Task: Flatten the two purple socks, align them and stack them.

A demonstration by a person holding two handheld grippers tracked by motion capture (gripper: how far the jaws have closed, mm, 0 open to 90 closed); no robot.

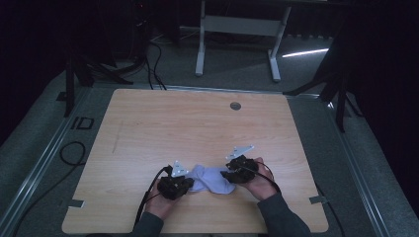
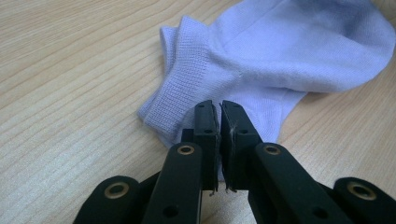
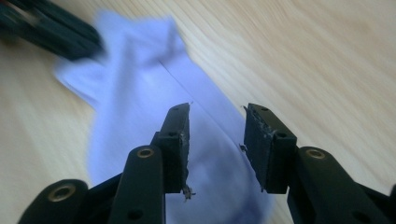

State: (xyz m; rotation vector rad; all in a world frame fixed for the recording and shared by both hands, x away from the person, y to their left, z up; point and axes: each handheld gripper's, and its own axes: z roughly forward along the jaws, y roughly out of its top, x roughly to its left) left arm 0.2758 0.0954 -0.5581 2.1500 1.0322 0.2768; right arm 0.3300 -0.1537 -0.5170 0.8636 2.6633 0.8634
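resting on the table [image 1: 148, 128], a pale sock [image 2: 280, 60] shows ribbing up close; left gripper [image 2: 219, 109] nearly together, unclear if pinching; right gripper [image 3: 217, 116] apart.

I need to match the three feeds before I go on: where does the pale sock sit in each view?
High view: the sock lies near the table's front edge, between the two hand-held grippers.
Left gripper view: upper centre to right, ribbed cuff just above the nearly closed jaws.
Right gripper view: blurred, running from upper left down between the open jaws.
Shared landmark: the light wood-grain tabletop under the sock.
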